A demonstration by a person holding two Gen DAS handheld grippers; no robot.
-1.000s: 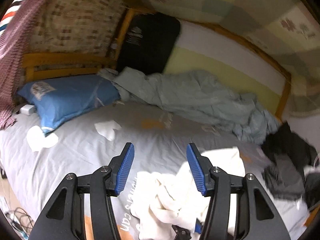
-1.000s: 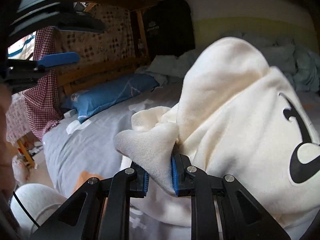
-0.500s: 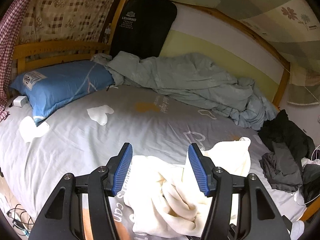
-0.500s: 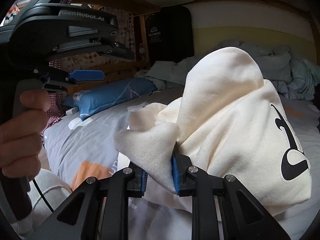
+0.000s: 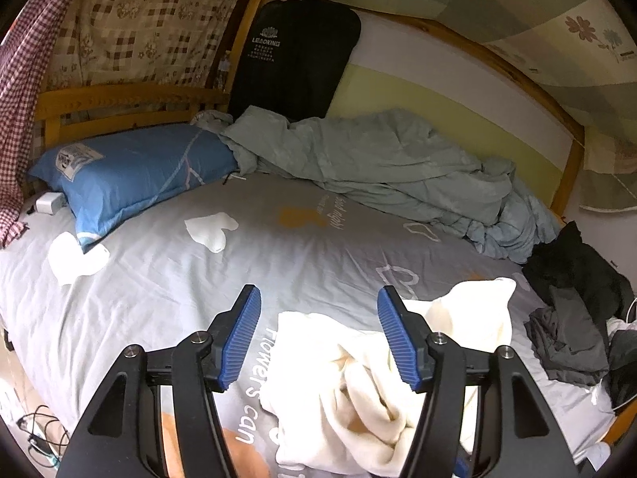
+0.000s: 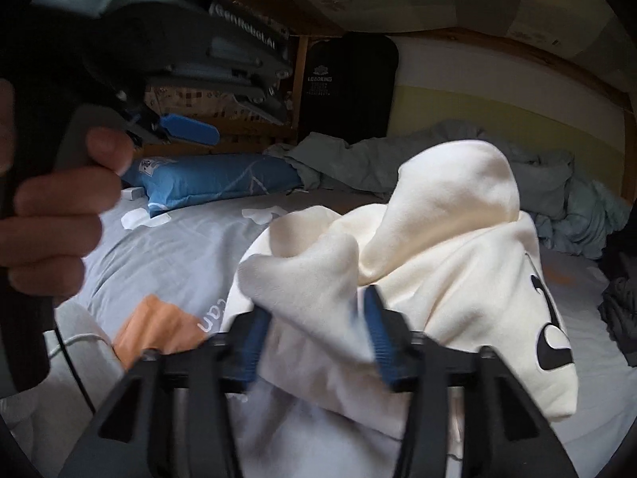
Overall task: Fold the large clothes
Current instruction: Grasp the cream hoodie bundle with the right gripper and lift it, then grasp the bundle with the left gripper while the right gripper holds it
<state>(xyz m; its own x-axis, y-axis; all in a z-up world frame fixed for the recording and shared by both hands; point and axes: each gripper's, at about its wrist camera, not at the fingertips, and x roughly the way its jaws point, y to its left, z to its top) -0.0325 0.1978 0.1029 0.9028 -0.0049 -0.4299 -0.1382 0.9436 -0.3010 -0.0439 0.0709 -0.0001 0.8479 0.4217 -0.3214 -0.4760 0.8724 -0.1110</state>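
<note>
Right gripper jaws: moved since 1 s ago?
Yes. The right gripper has opened: its jaws, clamped on the cream hoodie earlier, now stand apart, fabric loose between them. The blue pillow sits about where it was.

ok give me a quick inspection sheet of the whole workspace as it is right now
surface: grey printed bed sheet, wrinkled
job's things: cream hoodie, crumpled in a heap near the bed's front edge, not folded
clutter: dark clothes pile at the right edge; blue pillow; bunched grey-green duvet along the wall; white charger beside the pillow
grippers: left gripper open, above the hoodie, holding nothing; right gripper blurred, fingers apart with a hoodie fold between them
cables: tangled cables below the bed's left corner
surroundings: wooden bed frame, black garment bag, checked curtain
</note>
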